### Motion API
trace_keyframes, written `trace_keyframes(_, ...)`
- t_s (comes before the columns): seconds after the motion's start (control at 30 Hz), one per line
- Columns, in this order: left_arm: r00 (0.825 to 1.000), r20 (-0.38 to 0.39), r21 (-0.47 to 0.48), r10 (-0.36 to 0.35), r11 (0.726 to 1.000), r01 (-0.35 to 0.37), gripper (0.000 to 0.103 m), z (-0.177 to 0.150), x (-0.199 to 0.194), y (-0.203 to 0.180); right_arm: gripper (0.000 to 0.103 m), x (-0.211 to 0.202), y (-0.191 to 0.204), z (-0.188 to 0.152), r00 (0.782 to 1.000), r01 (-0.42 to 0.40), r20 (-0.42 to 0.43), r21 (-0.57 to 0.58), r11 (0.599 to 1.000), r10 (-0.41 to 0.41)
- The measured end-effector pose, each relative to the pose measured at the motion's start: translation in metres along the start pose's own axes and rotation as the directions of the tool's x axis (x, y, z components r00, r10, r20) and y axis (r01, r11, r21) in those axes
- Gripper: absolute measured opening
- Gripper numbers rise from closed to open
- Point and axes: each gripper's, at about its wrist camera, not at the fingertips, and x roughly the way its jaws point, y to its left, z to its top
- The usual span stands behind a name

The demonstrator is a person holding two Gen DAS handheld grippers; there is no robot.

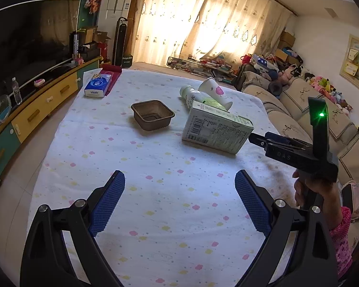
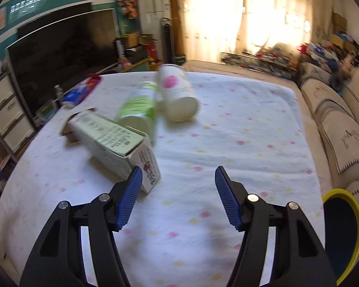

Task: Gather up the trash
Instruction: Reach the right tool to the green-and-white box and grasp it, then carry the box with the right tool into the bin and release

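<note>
1. The trash is lying on the table point(image 1: 155, 215) under a dotted white cloth: a pale green carton point(image 1: 215, 129) on its side, a green-labelled bottle point(image 1: 196, 98) tipped over just behind it, a paper cup point(image 1: 215, 92) with a pink mark lying against the bottle, and a brown square tray point(image 1: 152, 114) sitting upright, apart to the left.
2. The left gripper point(image 1: 179, 203) is hovering over bare cloth with its blue pads spread wide and nothing between them.
3. The right gripper point(image 2: 176, 196) is also standing apart and empty; its left pad is overlapping the carton's point(image 2: 112, 146) near end in the picture – whether it is touching I cannot tell.
4. The carton is looking light and thin-walled, probably empty – it is likely to dent, so I would be taking it across its narrow sides, near the middle.
5. The cup point(image 2: 177, 93) and bottle point(image 2: 138, 107) are round and likely to roll; gripping across the body is seeming safest.
6. A yellow-rimmed bin point(image 2: 342, 234) is showing at the right edge, probably the destination.
7. Legible writing is scarce: a barcode and fine print on the carton, unreadable, and "Vinda" on the blue tissue pack point(image 1: 98, 85) at the far left.
</note>
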Motion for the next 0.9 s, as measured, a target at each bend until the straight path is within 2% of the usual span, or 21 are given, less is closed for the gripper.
trace_keyframes(0.07,1.0,0.004,-0.003,0.004,1.0,-0.004,0.092,0.0,-0.001,0.002,0.061,-0.01,0.02,-0.004,0.997,-0.071,-0.008,-0.054,0.996,0.071)
trace_keyframes(0.17,1.0,0.009,-0.006,0.005,1.0,-0.005,0.092,0.001,-0.004,0.003,0.061,-0.019,0.049,-0.006,0.992,-0.127,-0.029,-0.134,0.983,0.124)
trace_keyframes(0.27,1.0,0.02,-0.007,0.012,1.0,-0.011,0.092,0.001,-0.01,0.005,0.061,-0.03,0.053,-0.001,0.993,-0.115,-0.003,-0.123,0.986,0.115)
trace_keyframes(0.33,0.999,0.03,-0.011,0.017,1.0,-0.017,0.092,0.001,-0.014,0.008,0.064,-0.038,0.053,0.0,0.99,-0.14,0.009,-0.1,0.985,0.142)
trace_keyframes(0.43,0.999,0.042,-0.029,0.028,0.999,-0.027,0.092,0.003,-0.02,0.016,0.065,-0.043,0.065,-0.006,0.981,-0.193,-0.006,-0.132,0.972,0.194)
trace_keyframes(0.53,0.998,0.049,-0.048,0.04,0.998,-0.037,0.092,0.003,-0.022,0.024,0.065,-0.025,0.076,-0.005,0.985,-0.173,-0.033,-0.172,0.97,0.17)
trace_keyframes(0.7,0.997,0.055,-0.05,0.049,0.998,-0.046,0.092,0.002,-0.027,0.028,0.065,0.018,0.08,0.002,0.978,-0.194,-0.114,-0.158,0.968,0.177)
trace_keyframes(0.77,0.997,0.056,-0.05,0.049,0.998,-0.046,0.092,0.001,-0.028,0.028,0.057,0.03,0.082,0.003,0.972,-0.211,-0.139,-0.139,0.968,0.192)
trace_keyframes(0.83,0.997,0.055,-0.05,0.049,0.998,-0.046,0.092,0.001,-0.027,0.028,0.035,0.034,0.083,0.004,0.969,-0.22,-0.146,-0.122,0.968,0.202)
trace_keyframes(0.9,0.997,0.052,-0.05,0.048,0.998,-0.045,0.092,0.001,-0.027,0.028,0.03,0.032,0.082,0.004,0.971,-0.213,-0.134,-0.11,0.971,0.198)
